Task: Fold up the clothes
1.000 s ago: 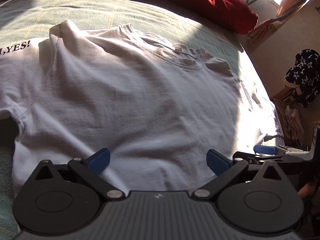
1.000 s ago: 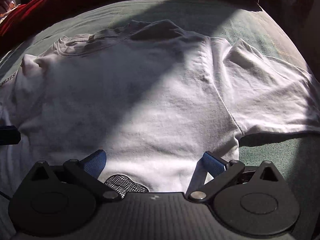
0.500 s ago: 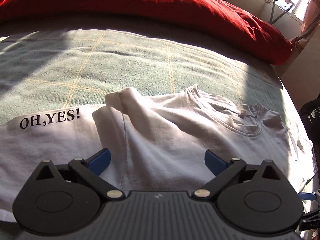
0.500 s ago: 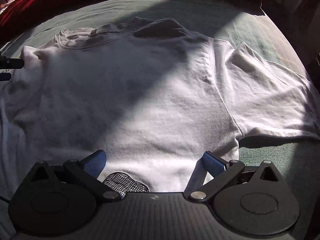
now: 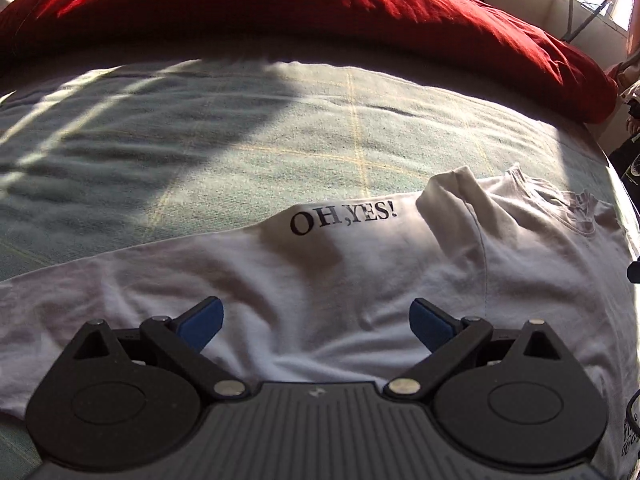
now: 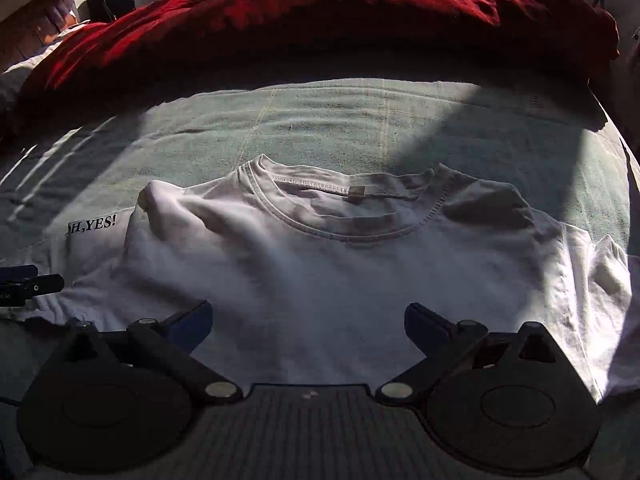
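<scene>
Both tongs moved up the white T-shirt (image 6: 320, 280), left tongs (image 5: 316, 320) wide, right tongs (image 6: 308, 320) wide, empty.

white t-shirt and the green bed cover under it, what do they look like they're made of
White t-shirt: looks like thin matte cotton jersey; soft wrinkles, ribbed collar with visible stitching, printed black lettering.
Green bed cover: seems a coarser woven fabric, matte and slightly nubby, with faint yellow check lines. The exact fibre of either can't be told.

green bedspread (image 5: 240, 152) beyond the shirt (image 6: 320, 272) lies bare up to the red duvet (image 5: 320, 12)
</scene>
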Action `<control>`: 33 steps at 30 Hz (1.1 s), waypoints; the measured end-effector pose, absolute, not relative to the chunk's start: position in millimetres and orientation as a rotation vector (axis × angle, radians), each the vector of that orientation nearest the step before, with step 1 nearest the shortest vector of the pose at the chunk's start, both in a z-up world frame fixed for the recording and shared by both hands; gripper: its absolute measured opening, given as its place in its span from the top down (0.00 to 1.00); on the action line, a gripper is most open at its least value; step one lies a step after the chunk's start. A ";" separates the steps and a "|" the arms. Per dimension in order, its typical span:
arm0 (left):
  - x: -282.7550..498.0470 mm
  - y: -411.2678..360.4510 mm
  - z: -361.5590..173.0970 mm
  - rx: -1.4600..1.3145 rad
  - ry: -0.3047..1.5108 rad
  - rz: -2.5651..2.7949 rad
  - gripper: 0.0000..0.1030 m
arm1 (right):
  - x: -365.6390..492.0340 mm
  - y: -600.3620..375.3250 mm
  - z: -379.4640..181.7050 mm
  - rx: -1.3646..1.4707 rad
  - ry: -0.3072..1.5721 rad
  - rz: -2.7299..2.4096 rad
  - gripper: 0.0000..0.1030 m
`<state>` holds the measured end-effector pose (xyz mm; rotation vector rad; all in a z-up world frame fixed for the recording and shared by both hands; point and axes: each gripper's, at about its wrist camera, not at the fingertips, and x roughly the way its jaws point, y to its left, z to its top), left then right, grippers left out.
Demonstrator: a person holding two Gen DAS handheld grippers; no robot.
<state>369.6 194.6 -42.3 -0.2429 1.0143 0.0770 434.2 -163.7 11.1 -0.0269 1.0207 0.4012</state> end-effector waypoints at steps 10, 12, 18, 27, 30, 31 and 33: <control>337.6 263.0 -60.2 -0.295 1.031 0.155 0.03 | 475.8 -31.2 -18.7 -0.173 1.004 0.658 0.00; 328.5 274.0 -62.1 -0.294 1.030 0.168 0.03 | 485.3 -21.7 -31.4 -0.181 1.024 0.665 0.00; 326.4 276.5 -65.3 -0.250 1.040 0.166 0.03 | 539.6 -21.0 -57.5 -0.182 1.013 0.576 0.00; 326.7 286.1 -47.3 -0.224 1.049 0.231 0.03 | 508.0 -22.1 -16.4 -0.162 1.024 0.672 0.00; 326.1 302.7 -52.0 -0.273 1.059 0.277 0.03 | 493.0 -6.5 -23.7 -0.162 1.045 0.738 0.00; 325.8 308.2 -53.6 -0.290 1.063 0.292 0.03 | 490.3 0.8 -29.0 -0.167 1.057 0.752 0.00; 322.3 318.1 -59.3 -0.278 1.072 0.347 0.03 | 490.0 17.2 -42.3 -0.181 1.085 0.748 0.00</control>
